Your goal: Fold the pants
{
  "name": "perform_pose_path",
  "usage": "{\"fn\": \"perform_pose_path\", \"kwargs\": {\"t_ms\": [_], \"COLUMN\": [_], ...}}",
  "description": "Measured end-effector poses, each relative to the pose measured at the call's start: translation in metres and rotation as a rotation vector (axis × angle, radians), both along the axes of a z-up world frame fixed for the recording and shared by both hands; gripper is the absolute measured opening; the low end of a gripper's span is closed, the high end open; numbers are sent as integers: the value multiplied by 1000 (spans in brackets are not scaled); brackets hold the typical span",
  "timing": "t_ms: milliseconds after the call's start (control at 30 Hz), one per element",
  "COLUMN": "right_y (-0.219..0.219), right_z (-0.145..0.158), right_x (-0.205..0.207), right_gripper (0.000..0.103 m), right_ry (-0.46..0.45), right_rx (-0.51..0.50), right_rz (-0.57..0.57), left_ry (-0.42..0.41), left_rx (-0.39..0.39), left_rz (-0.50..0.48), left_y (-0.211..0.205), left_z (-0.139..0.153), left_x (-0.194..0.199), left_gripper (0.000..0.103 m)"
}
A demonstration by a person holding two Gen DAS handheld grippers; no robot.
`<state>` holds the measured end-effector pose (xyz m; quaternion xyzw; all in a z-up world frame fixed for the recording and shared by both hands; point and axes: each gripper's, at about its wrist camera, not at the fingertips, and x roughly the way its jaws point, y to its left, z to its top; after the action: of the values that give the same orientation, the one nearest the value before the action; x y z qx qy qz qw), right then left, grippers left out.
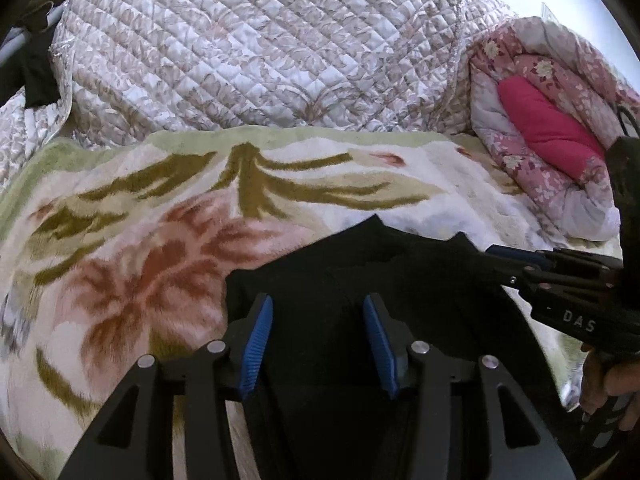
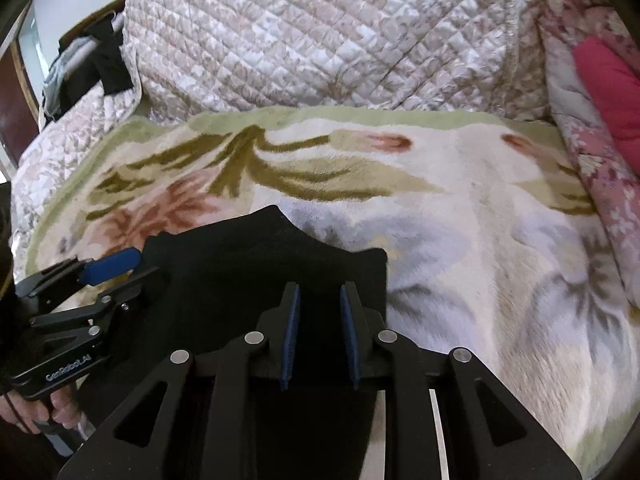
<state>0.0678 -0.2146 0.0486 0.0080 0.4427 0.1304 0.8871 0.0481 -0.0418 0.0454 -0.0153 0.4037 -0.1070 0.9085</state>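
Black pants (image 1: 344,280) spread flat at the near edge of a flowered blanket (image 1: 160,216), waist end toward the cameras. Left gripper (image 1: 318,312) poised over them, blue pads well apart with only dark cloth showing in the gap — right gripper (image 2: 319,312) alongside, pads close together but parted, nothing visibly pinched. Farther back: a quilted cover (image 1: 248,48) heaped up, a pink pillow (image 1: 548,124) tucked in a floral quilt.

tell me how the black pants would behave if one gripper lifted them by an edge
The black pants would probably droop and unfold: they lie flat in soft layers with a wavy far edge, so they look limp. They seem thin, so likely light. The fleecy floral blanket beneath may drag at them, so a push would likely bunch them rather than slide them.
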Motion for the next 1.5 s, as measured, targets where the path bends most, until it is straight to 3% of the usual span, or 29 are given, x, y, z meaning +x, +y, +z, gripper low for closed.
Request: {"fn": "perform_pose_path", "kwargs": {"t_ms": [200,467,800,833,933,1100,1500], "right_y": [-4,-6,-12,-13,-24,-44,-28], "right_z": [4,-13,-16,-17,-18,-11,4], "right_x": [-22,-20,-17,-17,-17,-23,-56], "right_gripper": [21,21,21,22,37,37,37], "right_ry": [-19,34,39,39,45,36,-18], "right_rx": [18,15,10,7,4,49,136], "right_rz": [12,15,13,9,-24,-70,25], "left_ry": [-1,10,10,11,15,23,36], "left_rx": [-1,1,2,5,4,-17,-44], "left_rz": [-37,-10,-8,4,41,96,21], "left_y": [-9,-3,4,7,21,41,22], "left_z": [2,-4,-8,-8,-8,-5,-1], "left_x": [-19,-16,-14,-13,-11,-14,-52], "left_gripper": [50,50,53,53,53,52,52]}}
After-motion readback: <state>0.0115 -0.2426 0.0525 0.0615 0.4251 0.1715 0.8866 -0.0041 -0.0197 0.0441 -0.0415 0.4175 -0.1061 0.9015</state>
